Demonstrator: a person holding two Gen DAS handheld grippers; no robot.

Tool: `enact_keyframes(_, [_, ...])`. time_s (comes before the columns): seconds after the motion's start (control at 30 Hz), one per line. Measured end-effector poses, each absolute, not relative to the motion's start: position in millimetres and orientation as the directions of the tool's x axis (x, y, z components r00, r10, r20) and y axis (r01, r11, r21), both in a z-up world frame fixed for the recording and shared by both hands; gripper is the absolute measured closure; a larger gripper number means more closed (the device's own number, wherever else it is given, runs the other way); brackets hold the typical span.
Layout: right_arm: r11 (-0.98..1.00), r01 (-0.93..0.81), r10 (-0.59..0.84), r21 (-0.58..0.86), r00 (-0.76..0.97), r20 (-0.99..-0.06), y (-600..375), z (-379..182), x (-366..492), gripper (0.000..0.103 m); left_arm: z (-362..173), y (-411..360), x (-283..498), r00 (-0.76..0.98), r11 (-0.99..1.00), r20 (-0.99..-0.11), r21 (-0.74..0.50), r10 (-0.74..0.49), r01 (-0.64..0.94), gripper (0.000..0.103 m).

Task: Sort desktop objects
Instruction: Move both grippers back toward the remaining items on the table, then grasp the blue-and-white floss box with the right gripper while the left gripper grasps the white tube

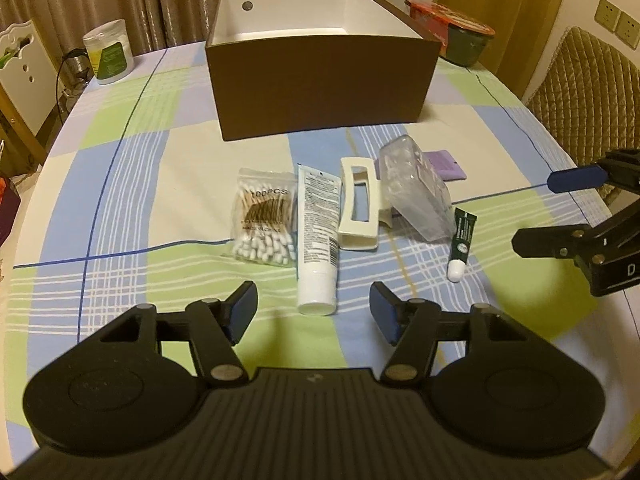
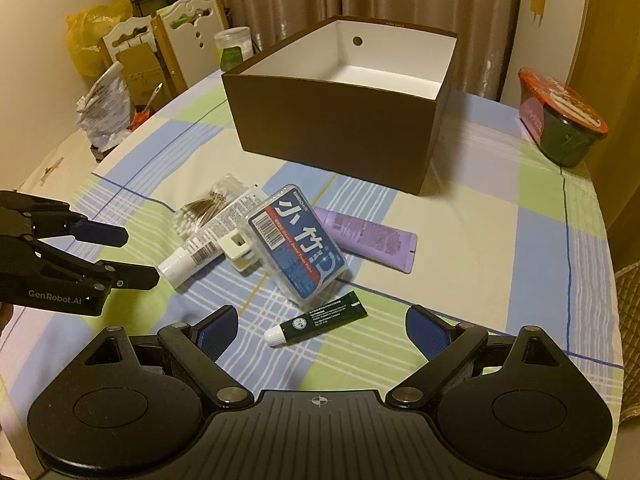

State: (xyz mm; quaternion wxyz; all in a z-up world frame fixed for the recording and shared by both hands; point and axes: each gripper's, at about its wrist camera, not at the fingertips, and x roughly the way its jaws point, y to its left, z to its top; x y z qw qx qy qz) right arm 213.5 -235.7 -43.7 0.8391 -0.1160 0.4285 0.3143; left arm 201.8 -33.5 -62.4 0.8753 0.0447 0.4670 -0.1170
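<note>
Near the middle of the checked tablecloth lie a bag of cotton swabs (image 1: 266, 224) (image 2: 208, 204), a white tube (image 1: 318, 236) (image 2: 208, 240), a cream hair clip (image 1: 358, 204) (image 2: 240, 250), a clear box with a blue label (image 1: 416, 196) (image 2: 298, 240), a purple tube (image 1: 448, 164) (image 2: 368, 236) and a small green tube (image 1: 460, 240) (image 2: 320, 318). Behind them stands an open brown box (image 1: 320, 92) (image 2: 332, 132) with nothing visible inside. My left gripper (image 1: 314, 306) (image 2: 136, 255) is open, just above the white tube's cap. My right gripper (image 2: 322, 322) (image 1: 536, 212) stands wide open over the small green tube.
An instant noodle cup (image 1: 464, 36) (image 2: 568, 120) sits at the table's far right, a white jar (image 1: 108, 50) (image 2: 234, 48) at the far left. A padded chair (image 1: 580, 92) stands beyond the right edge. Chairs and bags crowd the left side.
</note>
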Motion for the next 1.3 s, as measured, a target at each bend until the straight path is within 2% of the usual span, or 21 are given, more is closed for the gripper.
enact_keyframes(0.33, [0.751, -0.659, 0.412, 0.033, 0.430, -0.803, -228, -48, 218, 0.010, -69, -35, 203, 0.523, 0.967, -0.837, -0.029, -0.162, 0.253, 0.046])
enact_keyframes(0.67, [0.618, -0.784, 0.417, -0.057, 0.389, -0.821, -197, -63, 241, 0.010, -81, -36, 221, 0.519, 0.960, -0.838, -0.018, -0.167, 0.280, 0.046])
enact_keyframes(0.97, [0.357, -0.921, 0.435, -0.156, 0.312, -0.844, -165, -76, 259, 0.010, -91, -40, 235, 0.505, 0.944, -0.839, -0.032, -0.204, 0.328, 0.047])
enact_keyframes(1.07, [0.289, -0.943, 0.429, -0.165, 0.281, -0.859, -159, -81, 264, 0.029, -95, -40, 238, 0.497, 0.942, -0.842, -0.037, -0.209, 0.334, 0.049])
enact_keyframes(1.3, [0.238, -0.959, 0.419, -0.157, 0.247, -0.874, -153, -91, 270, 0.029, -99, -39, 242, 0.489, 0.937, -0.844, -0.046, -0.221, 0.346, 0.053])
